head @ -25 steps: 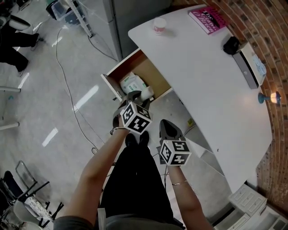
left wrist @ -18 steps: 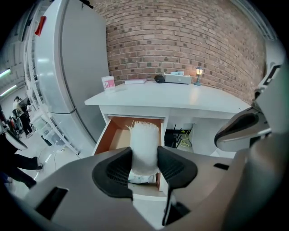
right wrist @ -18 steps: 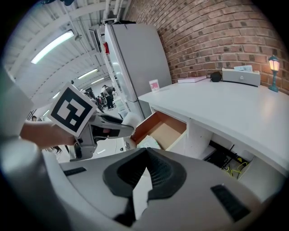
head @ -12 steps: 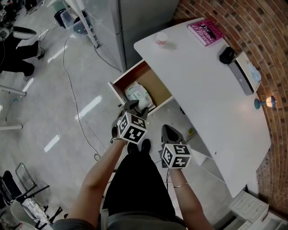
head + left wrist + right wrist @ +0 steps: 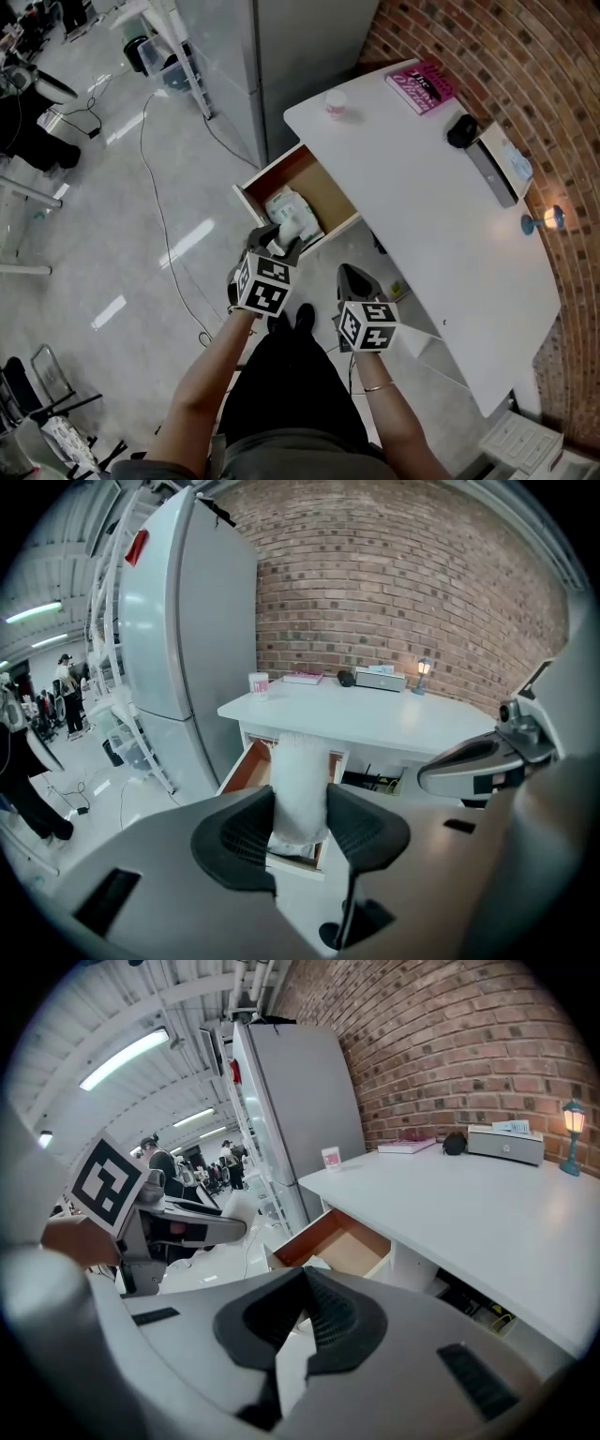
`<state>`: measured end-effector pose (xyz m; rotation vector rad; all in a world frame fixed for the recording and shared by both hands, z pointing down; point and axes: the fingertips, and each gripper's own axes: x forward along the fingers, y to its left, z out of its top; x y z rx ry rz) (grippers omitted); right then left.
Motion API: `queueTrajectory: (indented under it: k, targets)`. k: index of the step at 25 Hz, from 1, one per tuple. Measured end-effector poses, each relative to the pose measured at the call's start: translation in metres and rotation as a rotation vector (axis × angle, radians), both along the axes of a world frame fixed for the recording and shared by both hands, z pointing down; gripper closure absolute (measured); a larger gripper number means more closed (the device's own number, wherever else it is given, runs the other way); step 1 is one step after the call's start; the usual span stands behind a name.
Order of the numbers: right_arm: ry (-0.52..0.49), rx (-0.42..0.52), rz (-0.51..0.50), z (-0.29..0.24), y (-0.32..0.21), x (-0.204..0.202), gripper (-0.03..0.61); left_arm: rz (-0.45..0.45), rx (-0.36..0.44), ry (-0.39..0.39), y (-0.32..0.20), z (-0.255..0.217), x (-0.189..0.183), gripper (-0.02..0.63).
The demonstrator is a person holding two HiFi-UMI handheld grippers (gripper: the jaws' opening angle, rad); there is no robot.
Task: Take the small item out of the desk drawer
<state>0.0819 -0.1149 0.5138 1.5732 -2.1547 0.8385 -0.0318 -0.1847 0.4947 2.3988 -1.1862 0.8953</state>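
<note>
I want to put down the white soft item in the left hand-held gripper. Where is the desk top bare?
The white desk top is bare across its middle and along the edge above the open wooden drawer. Crowded only by the brick wall: pink book, black object, grey box, small lamp. A pink-banded cup stands at one corner.

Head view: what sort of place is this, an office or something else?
Probably an office or lab workspace, though that is a guess: a white desk with an open drawer stands against a brick wall, beside a tall grey cabinet.
</note>
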Motion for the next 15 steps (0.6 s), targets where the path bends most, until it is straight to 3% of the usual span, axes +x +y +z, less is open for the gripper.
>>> queueTrajectory:
  k: [15]
  targets:
    - [0.03, 0.048, -0.083, -0.029, 0.004, -0.01, 0.574, -0.137, 0.022, 0.076, 0.034, -0.036, -0.046, 0.431]
